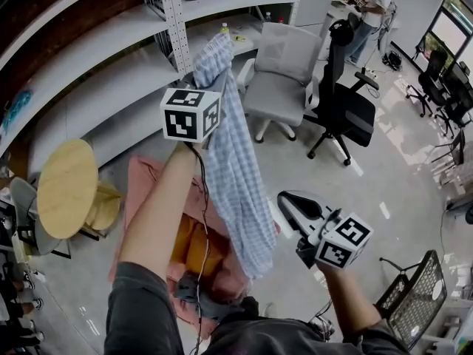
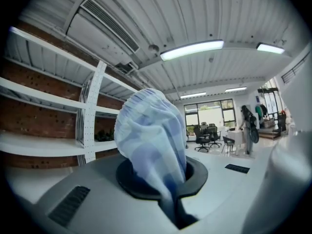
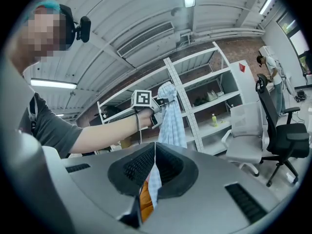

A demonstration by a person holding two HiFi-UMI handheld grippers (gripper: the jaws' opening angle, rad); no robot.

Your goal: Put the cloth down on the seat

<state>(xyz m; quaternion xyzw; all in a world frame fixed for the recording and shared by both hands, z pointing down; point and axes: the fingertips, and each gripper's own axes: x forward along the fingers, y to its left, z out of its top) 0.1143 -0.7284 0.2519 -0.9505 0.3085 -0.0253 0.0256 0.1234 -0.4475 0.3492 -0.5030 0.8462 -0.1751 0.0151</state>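
The left tongs [image 1: 219, 87] are clamped on the top of the checked cloth [image 1: 235, 161], which hangs in a long limp drape above the pink seat [image 1: 144, 191]. The right tongs [image 1: 290, 202] are closed just beside its lower edge, apparently empty. It looks light, soft and floppy, so pinching a bunched corner suits it best.

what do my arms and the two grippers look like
The left gripper and right gripper have smooth pale grey shells around a black recess; the right's fingers are dark and ribbed. Each carries a white cube with black square markers. A thin dark cable runs along the left arm. The sleeves are short, dark grey.
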